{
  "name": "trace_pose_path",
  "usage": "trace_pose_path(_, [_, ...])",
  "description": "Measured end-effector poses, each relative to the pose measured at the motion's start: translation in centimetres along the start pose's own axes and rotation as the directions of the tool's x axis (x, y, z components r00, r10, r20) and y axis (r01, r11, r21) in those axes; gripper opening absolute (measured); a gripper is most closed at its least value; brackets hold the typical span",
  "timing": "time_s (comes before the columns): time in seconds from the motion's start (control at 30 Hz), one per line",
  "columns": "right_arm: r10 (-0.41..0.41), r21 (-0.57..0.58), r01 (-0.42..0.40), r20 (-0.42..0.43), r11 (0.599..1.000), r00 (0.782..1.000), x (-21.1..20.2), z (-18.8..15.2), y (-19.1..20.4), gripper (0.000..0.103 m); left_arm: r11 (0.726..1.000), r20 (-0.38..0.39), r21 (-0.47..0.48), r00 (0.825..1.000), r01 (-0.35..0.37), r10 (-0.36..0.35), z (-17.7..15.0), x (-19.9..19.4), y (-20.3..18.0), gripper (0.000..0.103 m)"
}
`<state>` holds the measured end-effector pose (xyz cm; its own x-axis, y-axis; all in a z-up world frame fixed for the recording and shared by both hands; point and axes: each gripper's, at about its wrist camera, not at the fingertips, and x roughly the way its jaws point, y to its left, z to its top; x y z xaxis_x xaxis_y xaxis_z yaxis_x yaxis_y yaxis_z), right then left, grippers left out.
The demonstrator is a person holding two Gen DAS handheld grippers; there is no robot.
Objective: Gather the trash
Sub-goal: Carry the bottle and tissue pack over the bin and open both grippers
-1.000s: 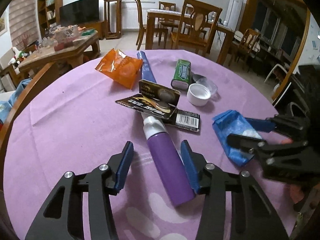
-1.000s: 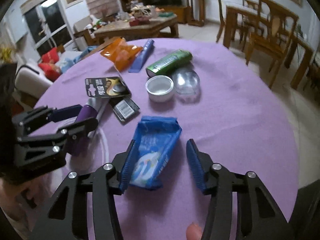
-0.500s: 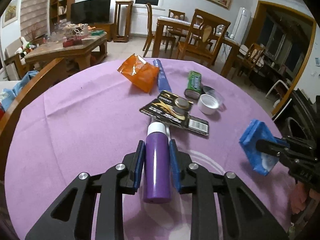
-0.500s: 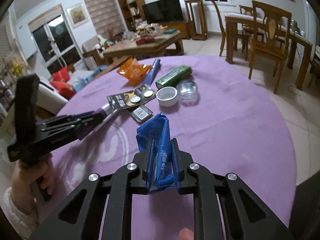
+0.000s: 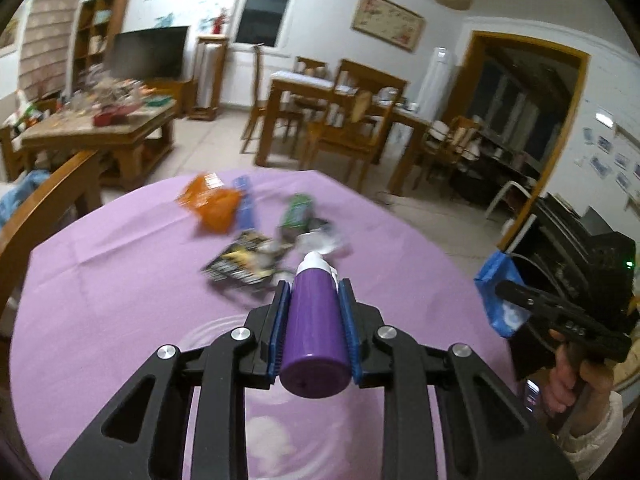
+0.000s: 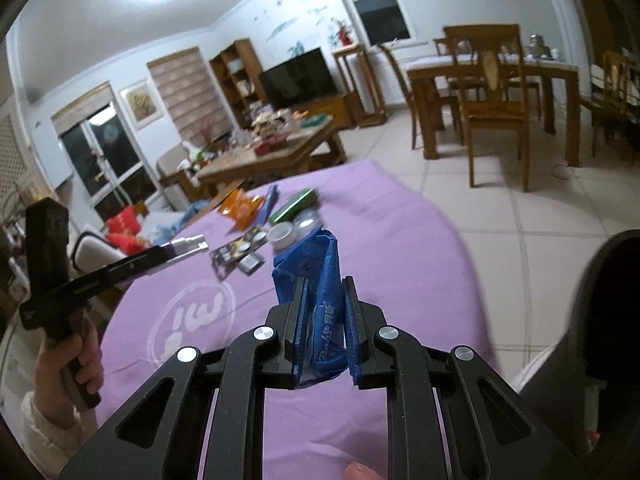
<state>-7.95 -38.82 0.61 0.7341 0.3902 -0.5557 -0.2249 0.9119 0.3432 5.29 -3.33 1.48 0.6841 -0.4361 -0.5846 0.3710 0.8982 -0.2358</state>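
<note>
My left gripper is shut on a purple bottle with a white cap, held off the purple tablecloth. The right gripper is shut on a crumpled blue wrapper, also raised above the cloth. The left wrist view shows that wrapper at the far right in the right gripper. In the right wrist view the left gripper is at the left. On the table's far side lie an orange bag, a green pack, a black battery card and a white cup.
A wooden chair back stands against the table's left edge. A dark rounded object sits past the table's right edge. A hand grips the right tool's handle. Behind are a cluttered coffee table and dining chairs.
Both grippers closed, the left on the purple bottle and the right on the blue wrapper, then lifted them off the cloth. The right one swung out to the right.
</note>
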Motion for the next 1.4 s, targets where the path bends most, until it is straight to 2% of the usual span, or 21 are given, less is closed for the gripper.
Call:
trace_pose_path(0.13, [-0.031,0.036,0.029,0.042,0.999,0.999,-3.2,-0.3,-2.5,0.017,0.995,-0.014,0.05,0.996,0.084,-0.083,0.5,1.5,-4.1,0.025])
trace_pose_path(0.33, [-0.126,0.128,0.112,0.111,0.985,0.986,-8.7,-1.2,-8.0,0.017,0.966,-0.066,0.108,0.971,0.236,-0.23,0.6,4.9,-11.1,0.025])
trace_pose_path(0.5, [-0.254,0.217,0.215,0.17,0.952,0.952,-13.6,-2.7,-13.0,0.017,0.921,-0.117,0.176,0.936,0.348,-0.332,0.5,8.0,-17.6,0.025])
trace_pose_path(0.67, [-0.352,0.304,0.289,0.178,0.908,0.919,-16.8,-4.4,-17.9,0.017,0.872,-0.187,0.203,0.891,0.446,-0.413,-0.2,11.4,-23.4,0.025])
trace_pose_path(0.8, [-0.399,0.357,0.324,0.16,0.876,0.903,-18.3,-6.0,-20.8,0.017,0.841,-0.245,0.226,0.864,0.492,-0.44,-1.4,13.4,-27.0,0.025])
trace_pose_path(1.0, [-0.43,0.396,0.35,0.135,0.849,0.892,-19.1,-7.6,-23.7,0.017,0.807,-0.312,0.264,0.839,0.528,-0.447,-3.1,15.4,-30.7,0.025])
trace_pose_path(1.23, [-0.446,0.419,0.366,0.109,0.831,0.888,-18.8,-8.5,-24.3,0.018,0.793,-0.364,0.296,0.831,0.532,-0.422,-4.8,16.3,-31.9,0.027])
trace_pose_path(1.27, [-0.448,0.419,0.369,0.105,0.83,0.888,-18.5,-8.4,-24.4,0.026,0.796,-0.366,0.304,0.836,0.523,-0.409,-4.8,16.3,-31.9,0.028])
trace_pose_path(1.3, [-0.448,0.421,0.37,0.103,0.828,0.888,-18.4,-8.3,-24.5,0.047,0.797,-0.37,0.307,0.837,0.52,-0.403,-4.8,16.3,-32.0,0.031])
trace_pose_path(1.33, [-0.447,0.43,0.364,0.107,0.826,0.888,-18.5,-8.3,-24.6,0.062,0.799,-0.374,0.308,0.838,0.516,-0.397,-4.7,16.3,-32.1,0.054])
trace_pose_path(1.37, [-0.443,0.445,0.352,0.116,0.823,0.889,-18.5,-8.2,-24.7,0.083,0.808,-0.368,0.306,0.845,0.504,-0.388,-4.6,16.2,-31.9,0.071])
trace_pose_path(1.4, [-0.434,0.451,0.338,0.127,0.826,0.892,-18.5,-8.2,-24.6,0.083,0.816,-0.346,0.306,0.856,0.491,-0.385,-4.4,15.9,-31.6,0.094])
